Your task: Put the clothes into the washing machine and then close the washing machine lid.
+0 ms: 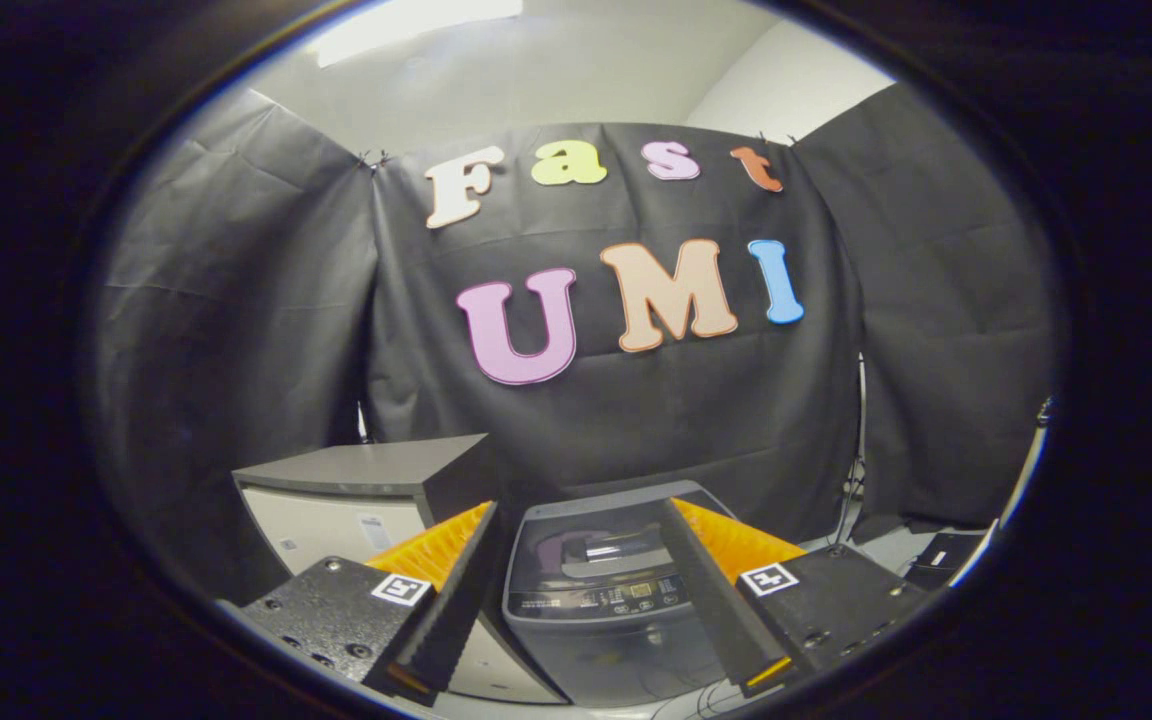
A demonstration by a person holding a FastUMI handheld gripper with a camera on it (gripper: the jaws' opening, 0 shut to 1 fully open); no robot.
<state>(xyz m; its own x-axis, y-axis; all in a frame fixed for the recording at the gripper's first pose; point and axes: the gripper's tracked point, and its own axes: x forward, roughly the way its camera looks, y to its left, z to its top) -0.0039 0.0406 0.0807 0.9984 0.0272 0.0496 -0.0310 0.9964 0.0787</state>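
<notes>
washing machines: one (601,590) — lid down
grey cabinets: one (361,495)
gripper fingers: two (451,600), spread apart
square markers: two (401,588)
dark boxes — perhaps one (941,555)

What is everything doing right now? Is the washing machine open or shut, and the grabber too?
washing machine: upright ahead of the fingers, its glass lid down and shut.
gripper: open, fingers spread apart and holding nothing, with the washing machine seen between them.
grey cabinet: standing beside the washing machine, shut; a label on its front is too small to read.
</notes>
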